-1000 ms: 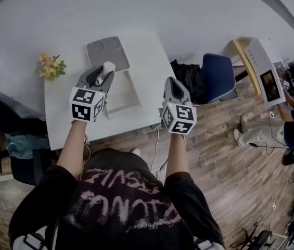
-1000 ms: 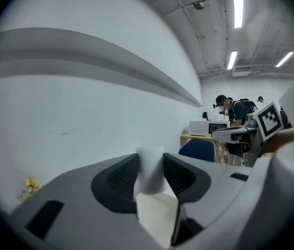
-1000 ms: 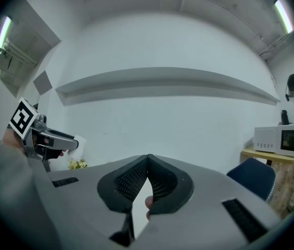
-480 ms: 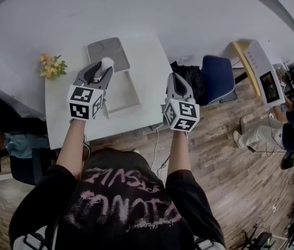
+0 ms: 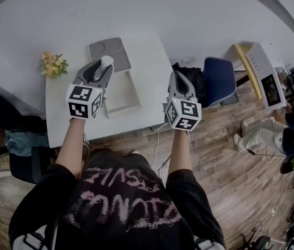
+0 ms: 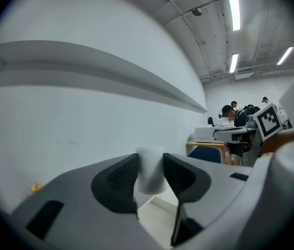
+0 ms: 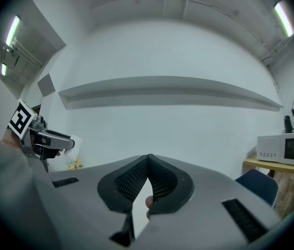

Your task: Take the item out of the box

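Observation:
An open grey box (image 5: pixel 129 95) lies on the white table (image 5: pixel 152 66), its lid (image 5: pixel 110 49) folded back toward the wall. My left gripper (image 5: pixel 101 66) is held above the box, shut on a small white item (image 5: pixel 105 62). In the left gripper view the white item (image 6: pixel 150 175) is pinched between the two dark pads (image 6: pixel 122 177). My right gripper (image 5: pixel 177 77) hovers over the table's right edge, shut with nothing in it; in its own view the ribbed pads (image 7: pixel 160 177) meet at the tips. The left gripper (image 7: pixel 45 139) also shows there, at the left.
Yellow flowers (image 5: pixel 53 65) stand at the table's far left corner. A black bag (image 5: pixel 191 78) and a blue chair (image 5: pixel 217 79) sit right of the table. A person (image 5: pixel 292 124) sits at the far right near a desk. A microwave (image 7: pixel 287 147) is at the right.
The right gripper has lifted a little. The left gripper has stayed nearly still above the box, still closed on the white item.

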A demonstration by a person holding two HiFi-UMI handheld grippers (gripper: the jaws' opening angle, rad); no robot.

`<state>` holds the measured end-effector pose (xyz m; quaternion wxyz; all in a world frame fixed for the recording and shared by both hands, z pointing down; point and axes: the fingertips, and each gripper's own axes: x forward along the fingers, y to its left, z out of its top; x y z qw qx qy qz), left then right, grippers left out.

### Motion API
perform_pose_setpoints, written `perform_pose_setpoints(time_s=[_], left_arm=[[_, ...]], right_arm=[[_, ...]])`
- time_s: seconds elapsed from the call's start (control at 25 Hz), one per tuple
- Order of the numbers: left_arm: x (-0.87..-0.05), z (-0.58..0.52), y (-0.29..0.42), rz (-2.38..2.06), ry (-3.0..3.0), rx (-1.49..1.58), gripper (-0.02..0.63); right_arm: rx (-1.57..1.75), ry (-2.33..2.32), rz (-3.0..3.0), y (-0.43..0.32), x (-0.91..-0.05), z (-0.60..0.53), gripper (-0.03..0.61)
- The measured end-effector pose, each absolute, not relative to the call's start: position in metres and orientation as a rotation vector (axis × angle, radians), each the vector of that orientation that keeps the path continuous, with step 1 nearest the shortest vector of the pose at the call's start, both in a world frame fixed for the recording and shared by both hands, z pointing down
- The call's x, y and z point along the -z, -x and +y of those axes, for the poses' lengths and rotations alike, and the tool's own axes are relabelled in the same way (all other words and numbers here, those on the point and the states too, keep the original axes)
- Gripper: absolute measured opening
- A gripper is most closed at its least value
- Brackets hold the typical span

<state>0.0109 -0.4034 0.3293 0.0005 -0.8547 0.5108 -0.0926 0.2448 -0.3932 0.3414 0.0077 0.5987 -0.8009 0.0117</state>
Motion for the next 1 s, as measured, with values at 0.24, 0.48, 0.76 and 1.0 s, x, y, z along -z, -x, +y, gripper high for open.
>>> perform_pose_setpoints(time_s=[0.24, 0.48, 0.76, 1.0], left_arm=[[-0.327, -0.406, -0.008, 1.634, 2.672, 0.269, 0.156], [-0.326, -0.409, -0.011, 1.637, 2.671, 0.265, 0.156], [-0.323, -0.409, -0.014, 1.622, 2.667, 0.265, 0.155], [-0.319, -0.411, -0.013, 1.627, 2.661, 0.26, 0.155]], right_arm=[[-0.018, -1.852, -2.508, -0.246, -0.341, -0.398, 0.006], [-0.003, -1.839, -2.513, -0.25, -0.336, -0.404, 0.006], [0.021, -1.829, -2.514, -0.249, -0.333, -0.406, 0.006], [0.022, -1.833, -2.512, -0.251, -0.329, -0.409, 0.006]])
